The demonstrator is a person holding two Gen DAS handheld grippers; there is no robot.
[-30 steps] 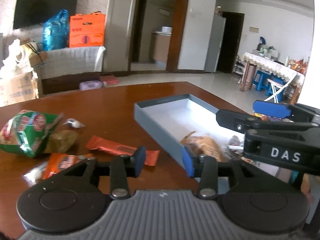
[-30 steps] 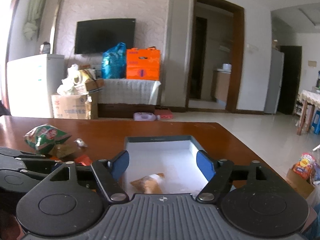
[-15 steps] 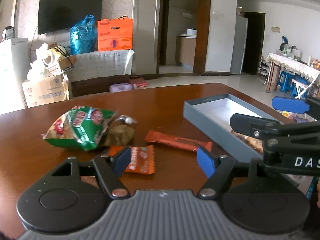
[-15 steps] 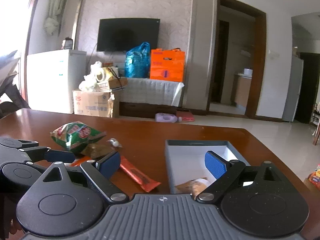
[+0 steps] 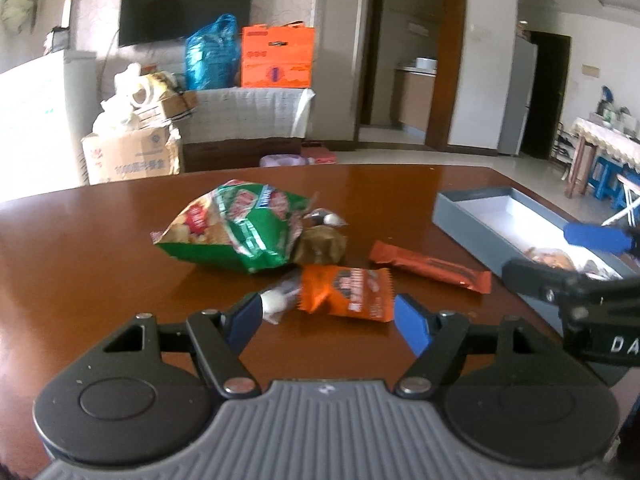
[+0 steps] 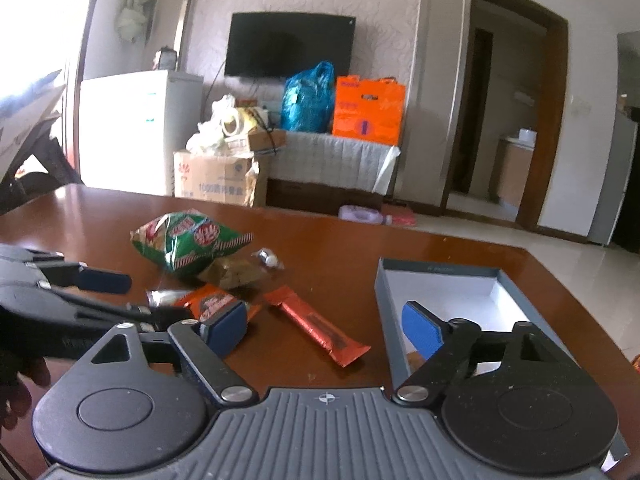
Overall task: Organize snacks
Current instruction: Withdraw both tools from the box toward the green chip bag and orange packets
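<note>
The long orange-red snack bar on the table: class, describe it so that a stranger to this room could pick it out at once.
Start at the brown wooden table and find the grey box near its right edge. Just left of the box lies the long orange-red snack bar, flat on the wood. Unlike the squarish orange packet beside it and the puffy green bag behind, it is narrow and stick-shaped.

Left hand-held gripper [image 5: 328, 320] sits wide open over the glossy brown wooden counter [image 5: 80, 264], small orange foil snack packet [image 5: 348, 290] between its blue pads, not pinched. Crinkly green chip bag [image 5: 236, 228] behind it, long orange wrapped bar [image 5: 430, 266] right, grey cardboard box [image 5: 472, 224] beyond.
</note>
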